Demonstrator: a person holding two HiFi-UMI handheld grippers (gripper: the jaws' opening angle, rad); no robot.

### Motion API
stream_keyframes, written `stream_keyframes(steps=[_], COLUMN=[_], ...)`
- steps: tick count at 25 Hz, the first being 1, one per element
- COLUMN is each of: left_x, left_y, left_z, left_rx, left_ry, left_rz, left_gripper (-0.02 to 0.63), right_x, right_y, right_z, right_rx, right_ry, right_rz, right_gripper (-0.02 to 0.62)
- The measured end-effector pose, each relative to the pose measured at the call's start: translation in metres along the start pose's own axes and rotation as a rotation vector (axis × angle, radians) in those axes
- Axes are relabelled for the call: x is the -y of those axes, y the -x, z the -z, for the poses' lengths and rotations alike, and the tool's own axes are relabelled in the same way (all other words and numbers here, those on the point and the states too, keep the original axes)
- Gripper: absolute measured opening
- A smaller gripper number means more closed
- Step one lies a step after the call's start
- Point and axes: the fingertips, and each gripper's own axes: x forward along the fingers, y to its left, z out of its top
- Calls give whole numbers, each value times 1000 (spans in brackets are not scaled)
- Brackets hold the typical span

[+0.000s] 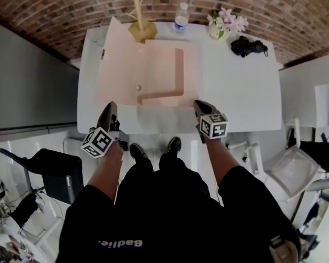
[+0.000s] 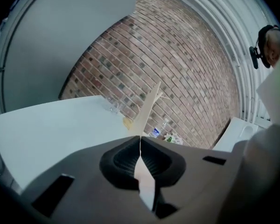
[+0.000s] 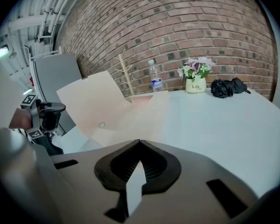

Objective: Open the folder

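The folder [image 1: 148, 73] lay spread open on the white table [image 1: 247, 92], with its left cover [image 1: 118, 59] tilted up and nothing holding it. That cover could have dropped back shut, or leaned into the wooden stand [image 1: 138, 15] just behind it, had you bumped the table. Your left gripper [image 1: 107, 114] sat at the near edge by the folder's corner, jaws together on nothing. Your right gripper [image 1: 200, 107] — also closed and empty — pointed slightly down at the other near corner.
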Motion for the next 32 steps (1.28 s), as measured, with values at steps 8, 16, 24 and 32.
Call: stream_keyframes(steps=[8,16,24,32], left_x=[-46,-84,-116,-138], left_y=[3,4,0,-2], left_z=[1,8,16,26], left_rx=[37,44,15,-24], left_ry=[83,122,178,226], left_rz=[-104,-196,-254,-291], left_gripper=[5,5,6,8], right_x=[1,3,6,7], right_y=[-2,-2,-3,-3], right_z=[2,4,-1,-4], right_rx=[-13,-29,-22,-23], right_ry=[16,21,31,39], right_rz=[10,23,30,41], right_gripper=[29,29,29,29])
